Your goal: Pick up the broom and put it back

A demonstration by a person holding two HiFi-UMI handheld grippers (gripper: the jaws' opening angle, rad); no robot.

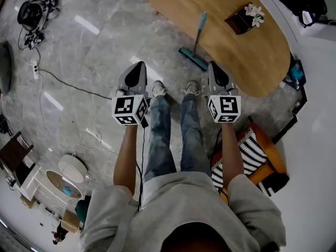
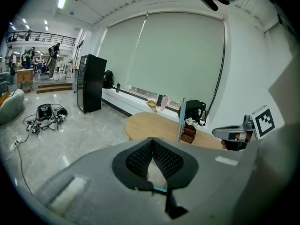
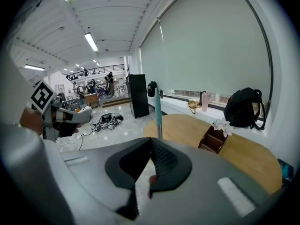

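Note:
The broom [image 1: 198, 34] has a teal handle and a teal head on the floor, and it leans upright against the edge of the oval wooden table [image 1: 247, 56]. In the left gripper view the broom handle [image 2: 181, 120] stands ahead and to the right; in the right gripper view the broom handle [image 3: 158, 110] rises just above the jaws. My left gripper [image 1: 139, 65] and right gripper [image 1: 213, 65] are held side by side above the person's shoes, short of the broom. Both are shut and hold nothing: left gripper [image 2: 153, 141], right gripper [image 3: 151, 142].
A brown box of flowers [image 1: 242, 18] sits on the table. An orange chair with a striped cushion [image 1: 253, 155] is at the right, behind the right arm. Cables and gear [image 1: 32, 13] lie at the far left, and a black cabinet [image 2: 90, 83] stands by the window wall.

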